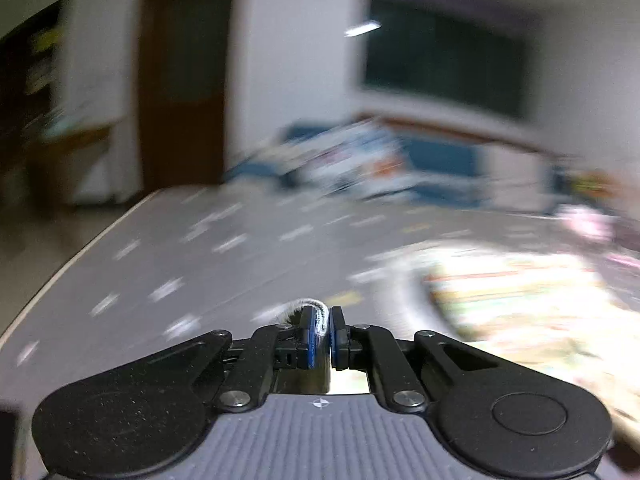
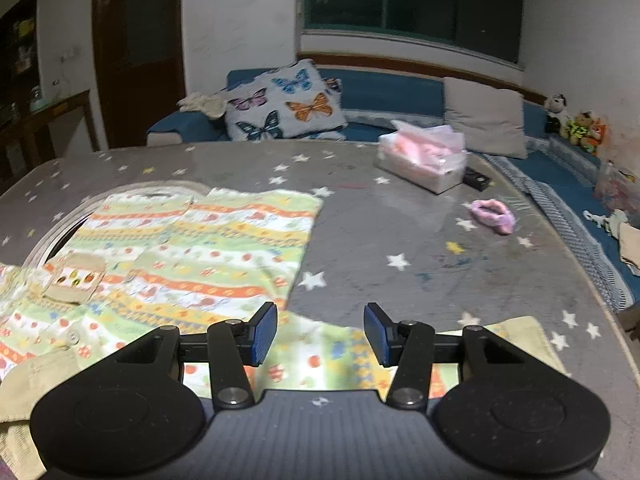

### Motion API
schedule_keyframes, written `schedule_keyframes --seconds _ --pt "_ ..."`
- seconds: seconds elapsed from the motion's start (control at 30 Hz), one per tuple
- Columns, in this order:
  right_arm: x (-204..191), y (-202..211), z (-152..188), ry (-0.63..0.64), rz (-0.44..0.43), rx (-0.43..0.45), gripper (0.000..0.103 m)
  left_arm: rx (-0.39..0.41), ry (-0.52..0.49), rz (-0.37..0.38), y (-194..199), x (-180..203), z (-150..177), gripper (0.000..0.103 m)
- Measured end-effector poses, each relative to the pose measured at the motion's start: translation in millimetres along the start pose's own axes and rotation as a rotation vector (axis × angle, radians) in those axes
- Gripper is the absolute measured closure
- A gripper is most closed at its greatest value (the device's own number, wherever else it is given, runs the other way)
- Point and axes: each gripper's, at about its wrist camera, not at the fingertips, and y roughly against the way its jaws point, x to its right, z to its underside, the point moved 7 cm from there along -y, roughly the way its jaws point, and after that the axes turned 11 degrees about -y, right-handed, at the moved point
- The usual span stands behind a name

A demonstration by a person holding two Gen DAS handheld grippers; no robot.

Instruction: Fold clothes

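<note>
A small garment (image 2: 192, 248) with green, orange and yellow stripes lies spread on the grey star-print table (image 2: 400, 232); a beige pocket (image 2: 76, 280) shows on its left part. My right gripper (image 2: 320, 334) hovers over the garment's near sleeve (image 2: 320, 364), open, with nothing between its blue pads (image 2: 264, 332). In the blurred left wrist view my left gripper (image 1: 323, 332) is shut on a ribbed white cloth edge (image 1: 316, 308) that sticks up between the pads. The garment (image 1: 520, 300) is a bright smear to its right.
A tissue box (image 2: 424, 160) with pink wrapping, a small black object (image 2: 476, 179) and a pink hair band (image 2: 492, 214) sit on the table's far right. Behind is a blue sofa (image 2: 384, 92) with a butterfly pillow (image 2: 284, 104). The table's left edge (image 1: 60, 276) curves close by.
</note>
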Motion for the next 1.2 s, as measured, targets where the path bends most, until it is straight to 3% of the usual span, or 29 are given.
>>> schedule_keyframes --seconds 0.1,0.23,0.3,0.43,0.53,0.57,0.6,0.63,0.77,0.83,0.97,1.07,1.1,1.2 --pt "-9 -4 5 0.015 -0.017 -0.02 0.054 0.053 -0.206 0.09 19 38 -2 0.094" --pt "-12 -5 8 0.017 -0.033 -0.026 0.053 -0.072 -0.287 0.064 8 31 23 0.092" --pt "-11 -5 9 0.017 -0.032 -0.026 0.053 -0.137 -0.262 0.065 3 18 36 0.092" --pt "-7 -5 9 0.005 -0.027 -0.027 0.053 -0.26 -0.218 -0.051 -5 -18 59 0.09" --pt "-5 -6 10 0.003 -0.024 -0.03 0.053 -0.302 -0.135 -0.121 -10 -45 65 0.089" --pt "-6 -6 10 0.003 -0.025 -0.03 0.053 -0.309 -0.096 -0.143 -11 -53 65 0.083" --pt "-6 -6 10 0.004 -0.026 -0.03 0.052 -0.312 -0.054 -0.163 -12 -61 64 0.07" --pt "-6 -6 10 0.004 -0.026 -0.029 0.052 -0.312 -0.017 -0.182 -12 -68 62 0.066" --pt "-9 -6 9 0.008 -0.028 -0.026 0.048 -0.29 0.104 -0.182 -21 -83 47 0.053" --pt "-10 -7 8 0.01 -0.029 -0.026 0.048 -0.295 0.109 -0.163 -34 -82 41 0.053" --pt "-11 -5 9 0.011 -0.03 -0.025 0.048 -0.34 0.092 -0.132 -60 -77 41 0.057" --pt "-10 -2 9 0.01 -0.026 -0.023 0.048 -0.343 0.083 -0.107 -72 -76 40 0.09" --pt "-9 -2 10 0.006 -0.024 -0.024 0.048 -0.337 0.062 -0.116 -75 -74 38 0.096" --pt "-5 -2 13 -0.011 -0.017 -0.033 0.048 -0.289 -0.1 -0.21 -79 -69 29 0.098"
